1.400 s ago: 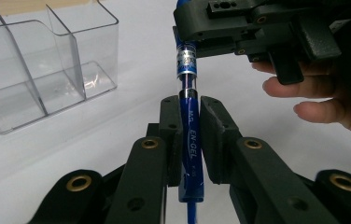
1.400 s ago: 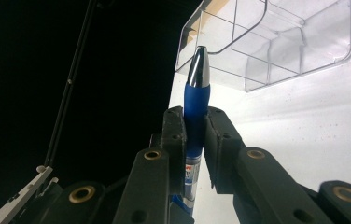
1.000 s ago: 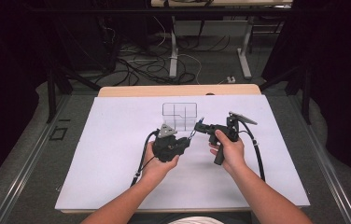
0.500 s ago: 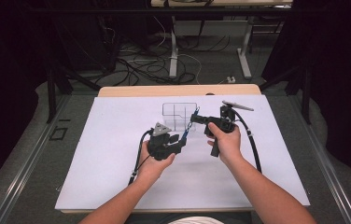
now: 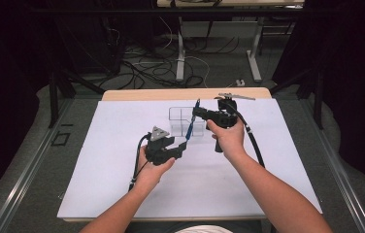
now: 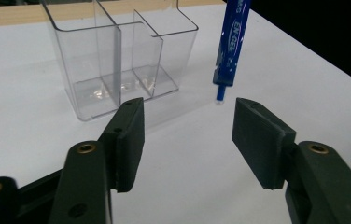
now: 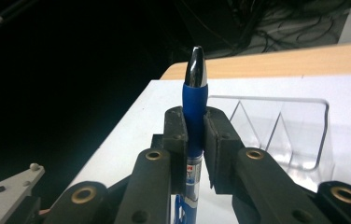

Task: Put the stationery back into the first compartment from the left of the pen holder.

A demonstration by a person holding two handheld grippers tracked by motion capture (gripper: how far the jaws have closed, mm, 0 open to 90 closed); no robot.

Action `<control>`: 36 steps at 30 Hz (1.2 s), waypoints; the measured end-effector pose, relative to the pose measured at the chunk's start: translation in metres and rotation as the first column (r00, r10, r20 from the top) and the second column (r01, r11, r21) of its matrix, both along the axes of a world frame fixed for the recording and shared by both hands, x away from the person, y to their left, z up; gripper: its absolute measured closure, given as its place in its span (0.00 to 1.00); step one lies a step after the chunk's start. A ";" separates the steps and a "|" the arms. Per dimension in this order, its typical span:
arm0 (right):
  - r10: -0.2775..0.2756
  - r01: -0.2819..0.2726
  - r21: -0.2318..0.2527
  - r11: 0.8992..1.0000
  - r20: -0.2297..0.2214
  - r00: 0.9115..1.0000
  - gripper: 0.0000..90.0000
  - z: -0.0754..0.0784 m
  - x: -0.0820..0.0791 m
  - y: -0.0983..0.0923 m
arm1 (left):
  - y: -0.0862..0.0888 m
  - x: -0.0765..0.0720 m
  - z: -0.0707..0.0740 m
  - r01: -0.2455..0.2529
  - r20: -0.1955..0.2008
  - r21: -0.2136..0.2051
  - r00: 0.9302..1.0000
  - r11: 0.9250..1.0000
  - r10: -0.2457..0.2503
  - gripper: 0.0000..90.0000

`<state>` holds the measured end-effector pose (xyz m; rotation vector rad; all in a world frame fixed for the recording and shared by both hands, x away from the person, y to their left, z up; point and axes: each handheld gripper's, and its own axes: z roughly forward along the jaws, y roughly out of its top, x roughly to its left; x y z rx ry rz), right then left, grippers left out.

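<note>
Right tool (image 5: 196, 112) was clamped on the blue pen (image 5: 190, 125), holding it tilted just in front of the clear organizer (image 5: 179, 121). Left tool (image 5: 183, 145) had just been opening, nothing between its jaws. Handover looked done; dropping pen into a compartment remained.

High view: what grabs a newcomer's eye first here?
The blue pen, held nearly upright above the white mat, clamped in the right gripper. Just behind it stands a clear divided box, empty. The left gripper sits near the pen's lower end, its jaws just opened with nothing between them.
</note>
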<state>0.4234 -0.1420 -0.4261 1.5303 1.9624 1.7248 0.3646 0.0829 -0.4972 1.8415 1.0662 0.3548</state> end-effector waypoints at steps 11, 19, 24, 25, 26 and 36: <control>-0.004 0.016 -0.112 0.994 0.114 0.993 0.90 0.017 0.010 0.016 | 0.014 0.001 0.001 -0.017 0.027 0.015 0.999 1.000 0.017 0.38; -0.016 0.055 -0.188 0.981 0.204 0.979 0.90 0.031 0.020 0.028 | 0.030 0.002 0.000 -0.050 0.019 0.051 0.999 0.997 0.049 0.36; -0.011 0.064 -0.222 0.973 0.231 0.973 0.90 0.036 0.028 0.038 | 0.040 0.002 0.000 -0.078 0.013 0.055 0.997 0.995 0.077 0.30; -0.010 0.066 -0.227 0.972 0.235 0.972 0.90 0.036 0.029 0.040 | 0.042 0.002 0.000 -0.079 0.021 0.060 0.997 0.995 0.078 0.28; -0.008 0.066 -0.235 0.970 0.239 0.971 0.90 0.037 0.030 0.043 | 0.043 0.002 -0.001 -0.086 0.033 0.056 0.996 0.995 0.084 0.27; -0.003 0.077 -0.271 0.960 0.264 0.965 0.90 0.035 0.042 0.063 | 0.059 0.001 -0.004 -0.098 0.058 0.078 0.994 0.992 0.094 0.15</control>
